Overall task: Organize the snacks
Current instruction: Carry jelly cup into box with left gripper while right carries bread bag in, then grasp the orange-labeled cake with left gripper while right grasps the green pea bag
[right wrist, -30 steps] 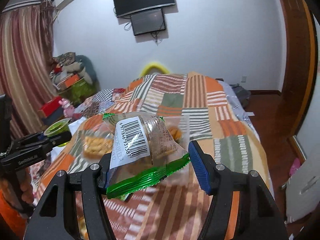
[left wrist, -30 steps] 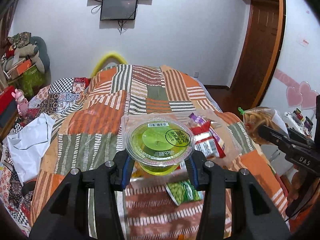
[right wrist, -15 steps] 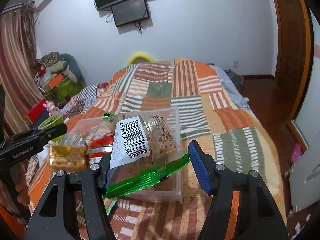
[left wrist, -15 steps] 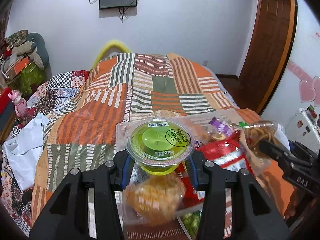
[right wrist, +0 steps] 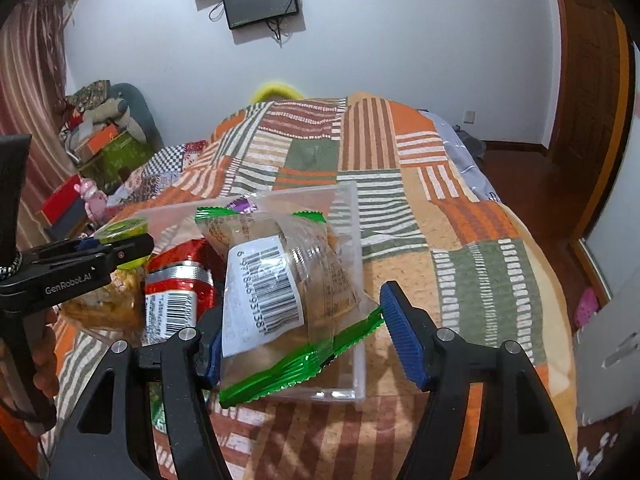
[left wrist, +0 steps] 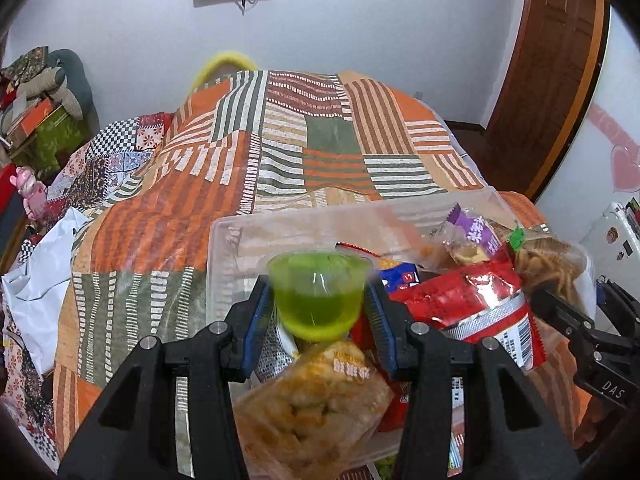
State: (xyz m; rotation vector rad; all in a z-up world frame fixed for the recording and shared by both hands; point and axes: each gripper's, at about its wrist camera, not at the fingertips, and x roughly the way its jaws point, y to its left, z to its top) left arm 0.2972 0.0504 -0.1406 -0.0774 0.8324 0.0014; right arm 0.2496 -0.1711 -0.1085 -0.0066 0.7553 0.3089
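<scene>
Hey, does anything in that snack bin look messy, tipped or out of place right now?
Yes. The clear plastic bin is overfilled on its right side: the red foil packet lies tilted atop the heap. Its left side looks nearly bare. No spill visible.

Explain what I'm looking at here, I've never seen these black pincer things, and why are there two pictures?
There is no robot: a person holds a two-finger gripper in each hand, each with its own camera looking along its fingers. The left gripper clamps a green jelly cup. The right gripper has a clear bag with green ends between its fingers, which are opening; the right pad no longer touches it. Both hang over a clear plastic bin of snacks, including a red packet, on a bed with a patchwork quilt.
</scene>
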